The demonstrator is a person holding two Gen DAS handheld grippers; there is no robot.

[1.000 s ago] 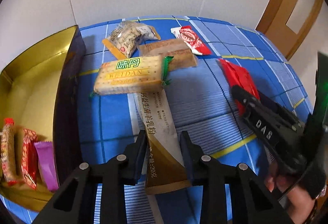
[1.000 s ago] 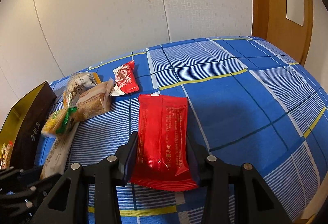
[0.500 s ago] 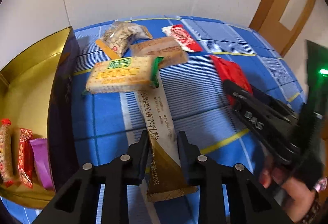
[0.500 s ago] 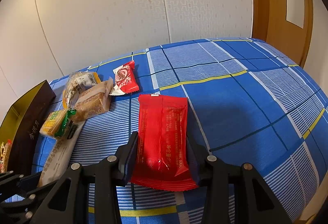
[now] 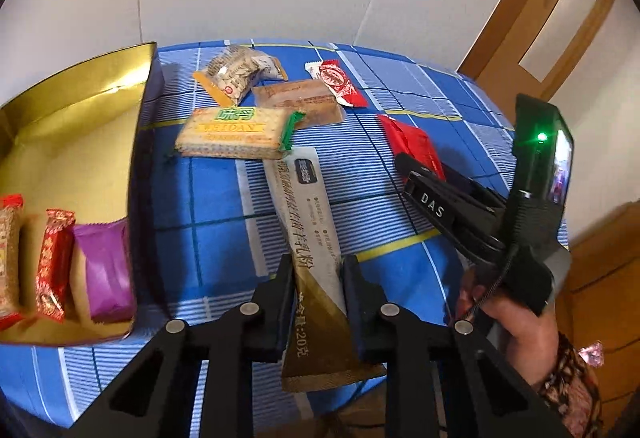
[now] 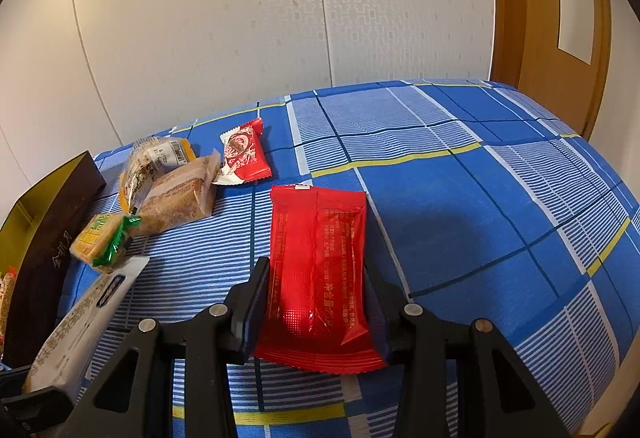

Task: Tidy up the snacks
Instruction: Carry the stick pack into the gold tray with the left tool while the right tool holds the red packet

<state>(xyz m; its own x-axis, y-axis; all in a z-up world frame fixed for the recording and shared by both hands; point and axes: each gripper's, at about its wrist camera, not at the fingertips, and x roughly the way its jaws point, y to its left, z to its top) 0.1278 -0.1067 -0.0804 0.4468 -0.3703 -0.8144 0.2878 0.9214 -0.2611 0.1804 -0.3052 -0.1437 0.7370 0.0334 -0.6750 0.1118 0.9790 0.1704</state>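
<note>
Left wrist view: left claw (image 5: pixel 316 302) just closed, pinching long white sachet (image 5: pixel 310 222). Right claw (image 6: pixel 316 312) grips red packet (image 6: pixel 318 258) on counter (image 6: pixel 460 205).

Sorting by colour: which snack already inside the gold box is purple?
The purple foil packet, nearest the gold box's dark side wall; the two packets beside it are red and tan.

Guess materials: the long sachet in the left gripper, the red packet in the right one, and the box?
Long sachet: looks like matte laminated film, white and gold print, crimped end seal. Red packet: glossy plastic or foil film, with highlights, creases and a serrated edge. Box: gold, shiny lining with a sharp glint, dark outside; coated card or tin, can't tell.
</note>
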